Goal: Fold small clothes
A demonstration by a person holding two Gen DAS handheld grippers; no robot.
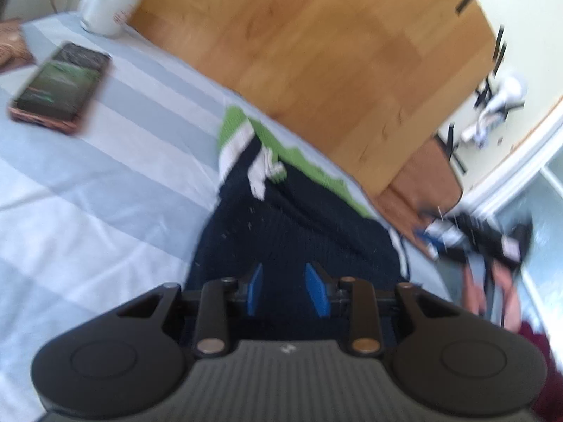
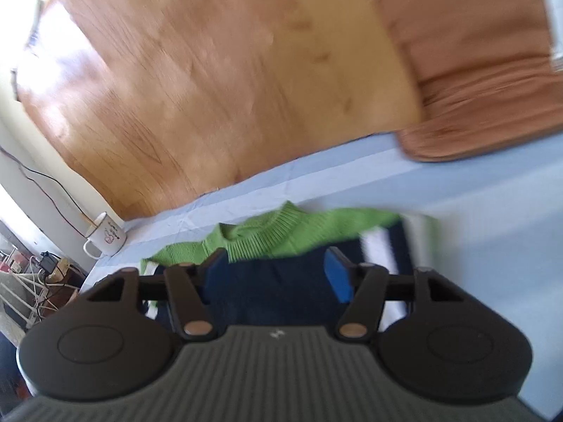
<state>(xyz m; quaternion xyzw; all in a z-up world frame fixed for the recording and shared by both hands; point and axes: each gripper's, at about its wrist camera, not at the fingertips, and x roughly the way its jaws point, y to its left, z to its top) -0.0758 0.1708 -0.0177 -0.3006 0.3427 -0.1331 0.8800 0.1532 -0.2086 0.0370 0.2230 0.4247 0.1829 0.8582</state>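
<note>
Left wrist view, left to right: a dark smartphone in a pink case and a white enamel mug rest on the pale blue striped bedsheet. The small green, white and navy knitted sweater lies near the sheet's far edge, by the wooden headboard. The left gripper hangs over its navy part, blue pads parted, nothing between. Right wrist view: the right gripper stands wide open above the sweater; a brown cushion lies rightmost.
</note>
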